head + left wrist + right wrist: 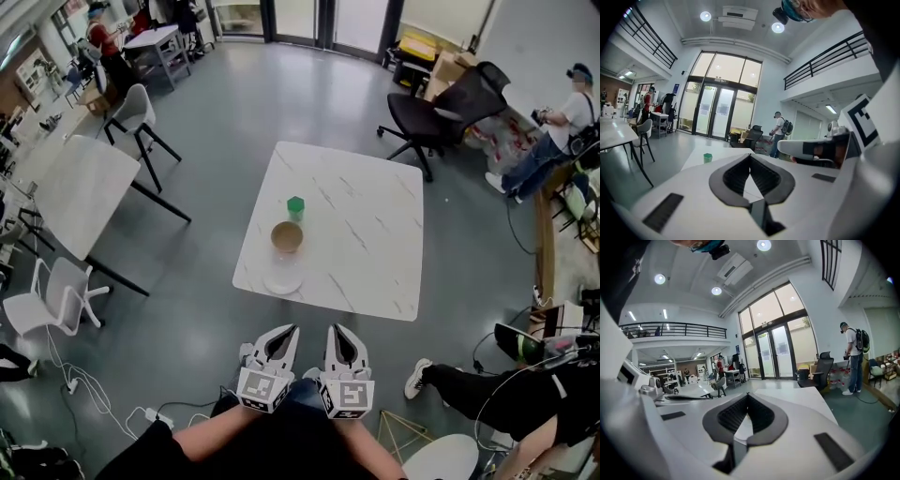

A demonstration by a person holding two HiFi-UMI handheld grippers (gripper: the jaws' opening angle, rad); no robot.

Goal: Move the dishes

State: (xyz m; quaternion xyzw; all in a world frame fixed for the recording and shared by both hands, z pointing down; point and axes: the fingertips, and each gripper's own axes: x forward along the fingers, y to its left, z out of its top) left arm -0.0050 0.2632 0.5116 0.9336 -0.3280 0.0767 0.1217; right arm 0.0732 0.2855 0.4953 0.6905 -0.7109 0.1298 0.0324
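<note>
Hanging well short of the desk (375, 234), the left hand-held gripper (289, 331) and right hand-held gripper (334, 331) have their jaws pressed together, empty. Plate (283, 280), bowl (287, 236) and green cup (295, 207) line up away from the desk's near edge, ahead, slightly nearer the left one.

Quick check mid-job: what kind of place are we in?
Likely an open office or lab hall: a white marble-patterned square table, a black swivel office chair, tall glass entrance doors and a black-railed mezzanine.

No legible text anywhere; cubes on left gripper (283, 332) and right gripper (339, 331) show only square markers.
</note>
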